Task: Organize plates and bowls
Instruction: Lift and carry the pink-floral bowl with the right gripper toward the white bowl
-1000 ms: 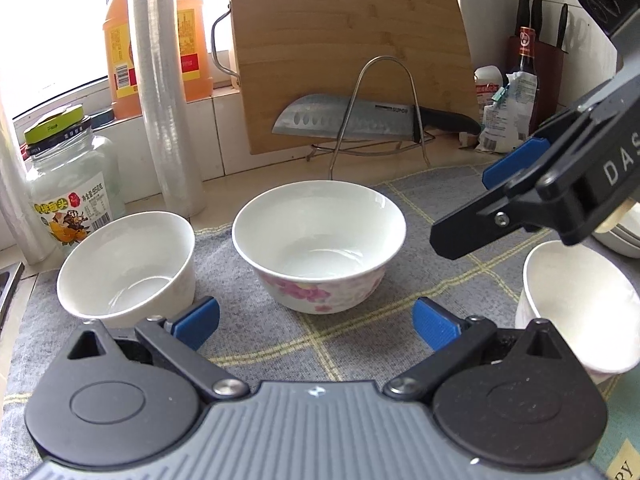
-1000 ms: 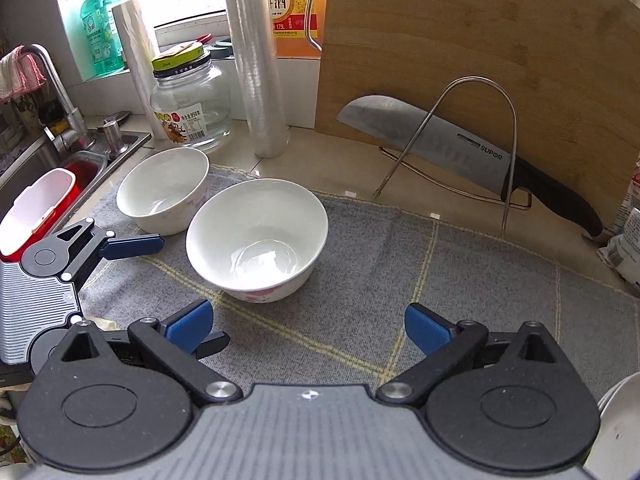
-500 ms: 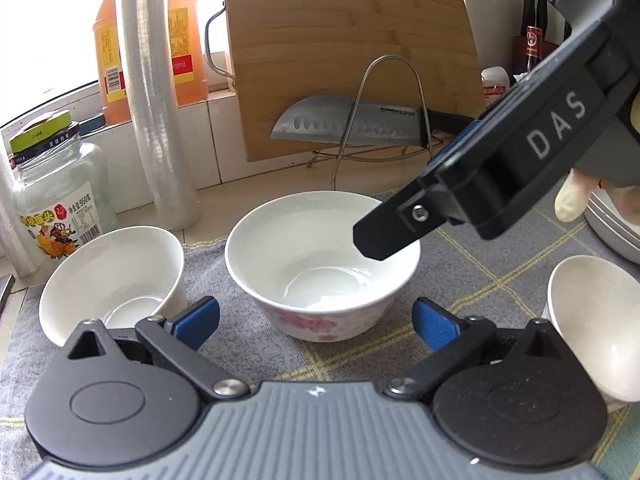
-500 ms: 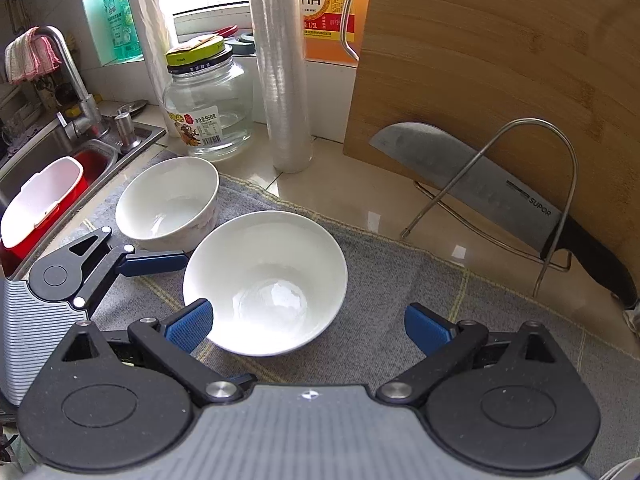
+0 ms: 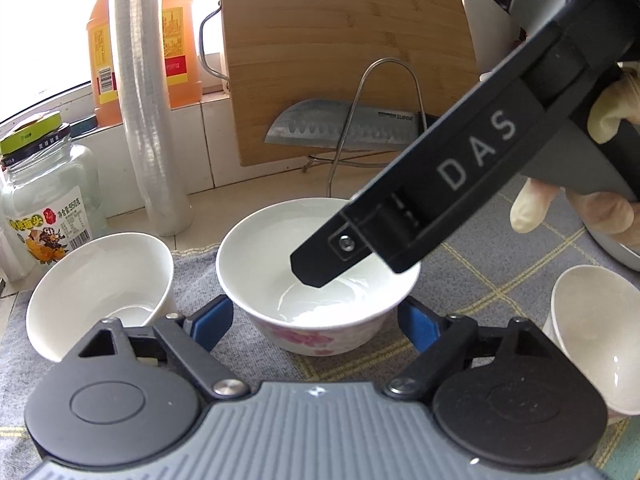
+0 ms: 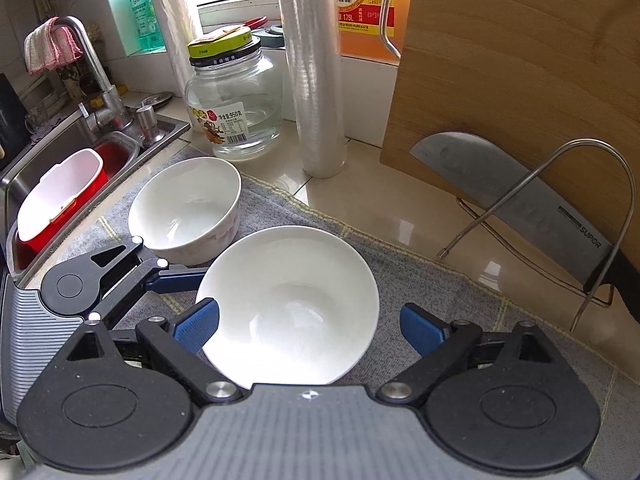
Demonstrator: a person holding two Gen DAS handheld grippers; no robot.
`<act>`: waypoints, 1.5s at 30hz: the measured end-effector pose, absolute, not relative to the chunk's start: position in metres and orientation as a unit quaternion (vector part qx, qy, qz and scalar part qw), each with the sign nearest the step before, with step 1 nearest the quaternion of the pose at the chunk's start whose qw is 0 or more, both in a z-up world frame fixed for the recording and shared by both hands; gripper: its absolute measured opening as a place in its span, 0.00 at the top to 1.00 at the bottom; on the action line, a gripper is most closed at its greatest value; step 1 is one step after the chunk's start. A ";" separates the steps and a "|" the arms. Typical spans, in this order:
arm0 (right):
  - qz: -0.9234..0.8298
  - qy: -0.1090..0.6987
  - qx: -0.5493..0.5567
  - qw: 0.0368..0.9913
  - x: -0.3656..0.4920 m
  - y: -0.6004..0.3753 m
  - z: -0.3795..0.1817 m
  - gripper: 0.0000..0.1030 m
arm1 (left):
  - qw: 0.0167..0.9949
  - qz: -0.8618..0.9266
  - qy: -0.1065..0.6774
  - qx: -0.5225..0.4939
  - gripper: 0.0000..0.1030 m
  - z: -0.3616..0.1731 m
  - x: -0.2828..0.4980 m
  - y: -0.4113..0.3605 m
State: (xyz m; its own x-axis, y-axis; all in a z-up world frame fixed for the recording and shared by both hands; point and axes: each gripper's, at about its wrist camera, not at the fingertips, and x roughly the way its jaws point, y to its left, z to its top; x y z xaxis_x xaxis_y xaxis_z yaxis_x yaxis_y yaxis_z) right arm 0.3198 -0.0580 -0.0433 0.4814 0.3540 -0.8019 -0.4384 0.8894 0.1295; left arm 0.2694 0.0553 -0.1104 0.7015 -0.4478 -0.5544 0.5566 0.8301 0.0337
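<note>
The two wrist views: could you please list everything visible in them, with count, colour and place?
bowls: three, white, on the cloth; the middle one has pink flowers
cloth: one, grey checked, on the counter
glass jar: one, clear with green lid, behind the bowls
film rolls: two, whitish, upright at the back
cutting board: one, wooden, leaning on the wall
knife: one, steel, on a wire rack
orange bottle: one, on the sill
sink: one, steel, holding a red-and-white tub
left gripper: closing around the flowered bowl
right gripper: closing, flowered bowl between its fingers
</note>
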 end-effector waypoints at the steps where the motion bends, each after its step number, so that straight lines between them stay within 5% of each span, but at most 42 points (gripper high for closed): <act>1: 0.233 0.456 -0.044 0.858 0.322 -0.057 -0.044 0.10 | 0.917 -0.275 0.273 0.099 0.15 -0.110 0.271 0.056; 21: 0.237 0.469 -0.031 0.850 0.344 -0.058 -0.054 0.27 | 0.916 -0.280 0.271 0.099 0.16 -0.110 0.270 0.055; 45: 0.253 0.472 -0.011 0.845 0.329 -0.064 -0.036 0.30 | 0.907 -0.296 0.275 0.120 0.16 -0.096 0.257 0.059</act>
State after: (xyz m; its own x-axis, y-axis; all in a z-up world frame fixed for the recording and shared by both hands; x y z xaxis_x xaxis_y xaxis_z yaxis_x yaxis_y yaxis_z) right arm 0.3287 -0.0640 -0.0361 0.4271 0.4163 -0.8027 -0.4379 0.8719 0.2192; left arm 0.2567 0.0593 -0.0957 0.6742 -0.4701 -0.5696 0.6021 0.7965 0.0553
